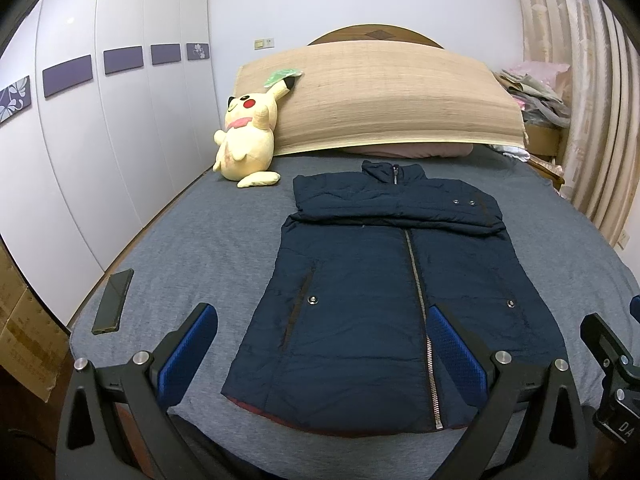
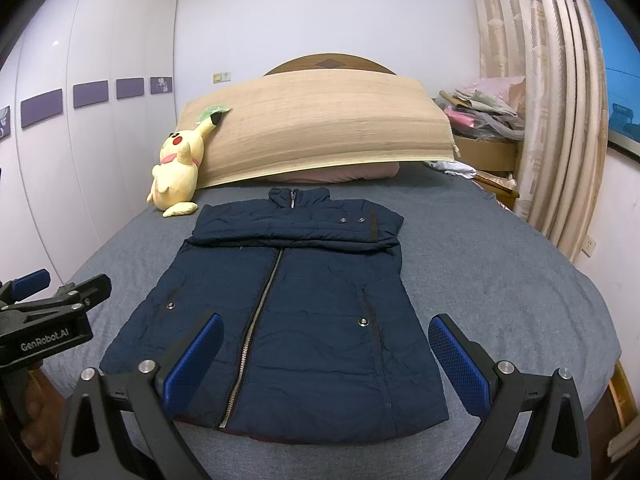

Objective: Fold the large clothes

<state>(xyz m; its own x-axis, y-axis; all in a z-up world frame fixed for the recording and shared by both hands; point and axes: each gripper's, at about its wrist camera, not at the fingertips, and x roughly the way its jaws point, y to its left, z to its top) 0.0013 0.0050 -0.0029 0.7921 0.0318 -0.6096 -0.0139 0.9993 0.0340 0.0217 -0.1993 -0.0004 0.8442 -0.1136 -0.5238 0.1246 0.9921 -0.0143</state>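
Observation:
A navy padded jacket [image 1: 376, 280] [image 2: 288, 304] lies zipped and flat on the grey bed [image 1: 192, 240] [image 2: 500, 280], collar toward the headboard, both sleeves folded across the chest. My left gripper [image 1: 320, 344] hovers open above the hem at the jacket's near left, holding nothing. My right gripper [image 2: 324, 352] is open too, above the hem at the near right, with nothing between its blue pads [image 2: 456, 364]. Each gripper shows at the edge of the other's view.
A yellow plush toy [image 1: 248, 136] [image 2: 178, 168] leans on a woven mat [image 1: 392, 96] [image 2: 320, 128] at the headboard. A dark phone [image 1: 113, 300] lies near the bed's left edge. White wardrobes stand left, curtains [image 2: 552, 112] and a clothes pile [image 2: 484, 112] right.

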